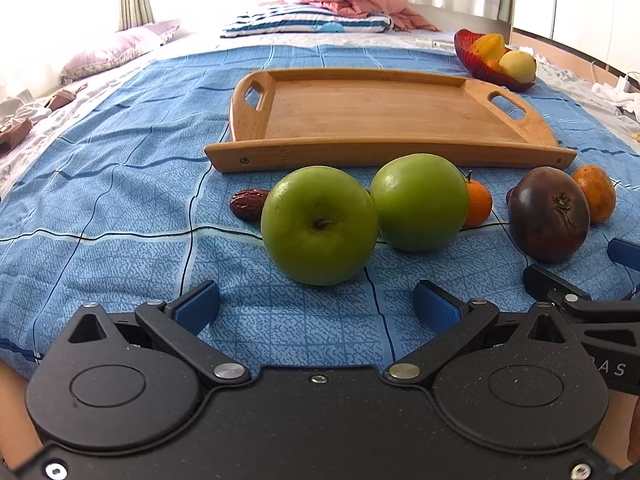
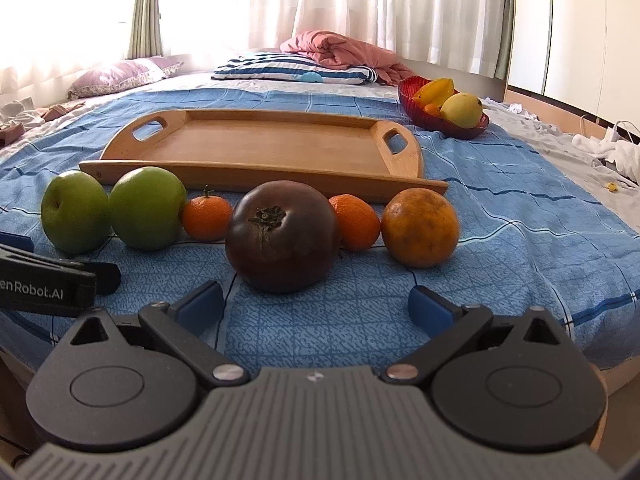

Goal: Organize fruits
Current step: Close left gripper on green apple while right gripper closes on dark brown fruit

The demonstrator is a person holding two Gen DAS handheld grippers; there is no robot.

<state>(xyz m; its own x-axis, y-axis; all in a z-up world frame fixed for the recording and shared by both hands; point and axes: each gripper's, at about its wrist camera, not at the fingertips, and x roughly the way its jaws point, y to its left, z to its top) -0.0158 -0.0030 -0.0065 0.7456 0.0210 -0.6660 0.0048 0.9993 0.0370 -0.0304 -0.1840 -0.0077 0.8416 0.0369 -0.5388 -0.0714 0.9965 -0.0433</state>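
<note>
A blue bedspread carries a wooden tray, bare, at the far side. Near it runs a row of fruit: 2 green apples left, a dark tomato, oranges. Left claw and right claw gape wide, holding nothing.

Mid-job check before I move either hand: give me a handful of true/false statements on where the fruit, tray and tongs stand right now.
1. The wooden handled tray holds two green apples. False: it is bare; both the nearer green apple and the farther green apple lie on the blue checked bedspread.
2. The left tongs are open. True.
3. The right tongs grip the dark purple round fruit. False: open, short of it.
4. The red bowl holds fruit. True.
</note>
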